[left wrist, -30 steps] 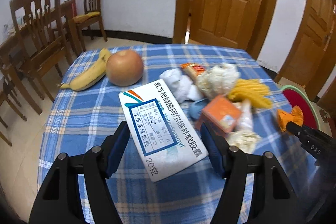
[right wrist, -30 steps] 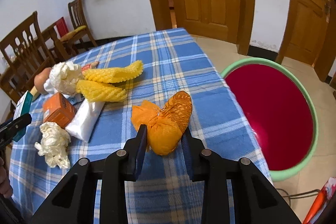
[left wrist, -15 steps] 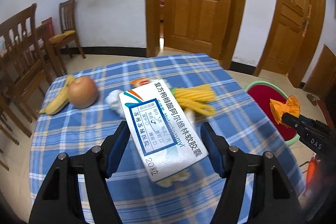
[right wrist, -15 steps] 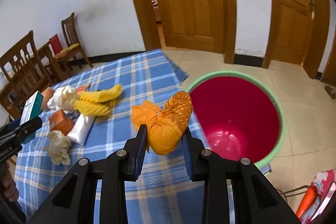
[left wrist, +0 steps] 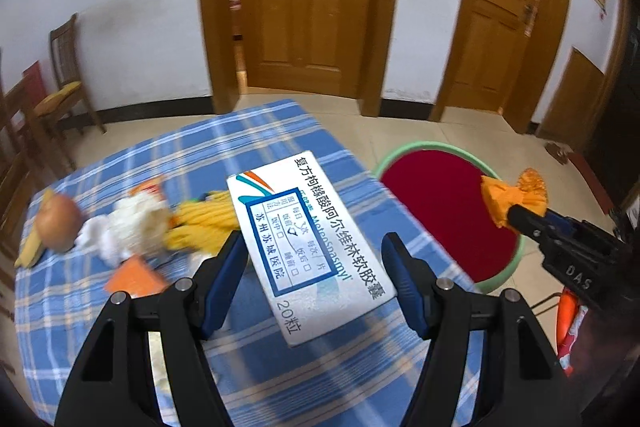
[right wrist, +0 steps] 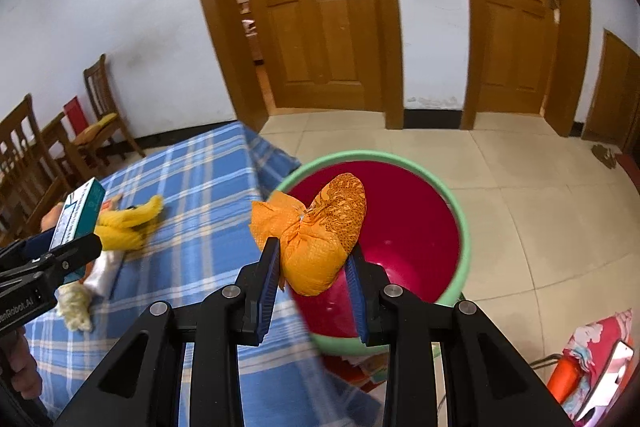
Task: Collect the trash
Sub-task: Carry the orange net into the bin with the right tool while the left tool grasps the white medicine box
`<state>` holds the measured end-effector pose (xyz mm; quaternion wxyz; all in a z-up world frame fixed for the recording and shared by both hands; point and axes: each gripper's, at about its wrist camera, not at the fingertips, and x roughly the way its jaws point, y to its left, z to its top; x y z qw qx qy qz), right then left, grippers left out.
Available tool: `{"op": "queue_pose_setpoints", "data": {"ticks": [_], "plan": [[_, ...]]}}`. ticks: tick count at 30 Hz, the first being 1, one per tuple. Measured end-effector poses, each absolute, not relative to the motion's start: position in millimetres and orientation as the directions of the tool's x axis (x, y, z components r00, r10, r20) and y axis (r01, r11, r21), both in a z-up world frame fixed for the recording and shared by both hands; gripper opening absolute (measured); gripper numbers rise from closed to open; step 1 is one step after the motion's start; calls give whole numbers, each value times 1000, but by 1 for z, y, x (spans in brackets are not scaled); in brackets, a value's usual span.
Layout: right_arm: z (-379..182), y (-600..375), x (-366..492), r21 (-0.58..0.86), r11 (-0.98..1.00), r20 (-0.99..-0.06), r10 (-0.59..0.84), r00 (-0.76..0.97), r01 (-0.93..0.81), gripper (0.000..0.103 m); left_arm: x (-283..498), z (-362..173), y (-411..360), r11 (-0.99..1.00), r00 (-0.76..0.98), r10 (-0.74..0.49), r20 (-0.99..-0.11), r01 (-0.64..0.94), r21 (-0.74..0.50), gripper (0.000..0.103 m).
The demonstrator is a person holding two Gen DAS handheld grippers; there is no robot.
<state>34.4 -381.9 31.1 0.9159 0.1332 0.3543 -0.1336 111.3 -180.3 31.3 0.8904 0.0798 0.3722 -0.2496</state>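
My left gripper is shut on a white medicine box with blue print, held above the blue plaid table near its right edge. My right gripper is shut on a crumpled orange wrapper and holds it over the near rim of the red bin with a green rim. The bin also shows in the left wrist view, to the right of the table, with the orange wrapper above it.
On the table lie yellow wrappers, white crumpled tissue, an orange box, an apple and a banana. Wooden chairs stand at the left. Two wooden doors are behind. Tiled floor surrounds the bin.
Both grippers have swung right with their loads. The orange wrapper went from above the table to over the bin. The medicine box moved toward the table's right edge.
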Motion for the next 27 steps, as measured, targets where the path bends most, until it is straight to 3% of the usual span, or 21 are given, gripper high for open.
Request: {"op": "queue_pose_setpoints", "data": {"ticks": [12,21,23,27], "plan": [[1,-430,38,206,888,-721,-146,678,411,33,126,7,-257,805,527,-423,-737,593,-38,70],[-15,-443,40,228,875,-735,-134,665,428,43,134,-11,-280,788,494,-430,-756,614,-47,70],[-15,-444,39,233,872,-736,-132,664,432,50,136,-14,-283,786,490,-431,-758,617,-48,70],[-15,-451,35,279,851,-734,-111,670,446,52,142,-20,-291,770,465,-460,-757,633,-79,67]]}}
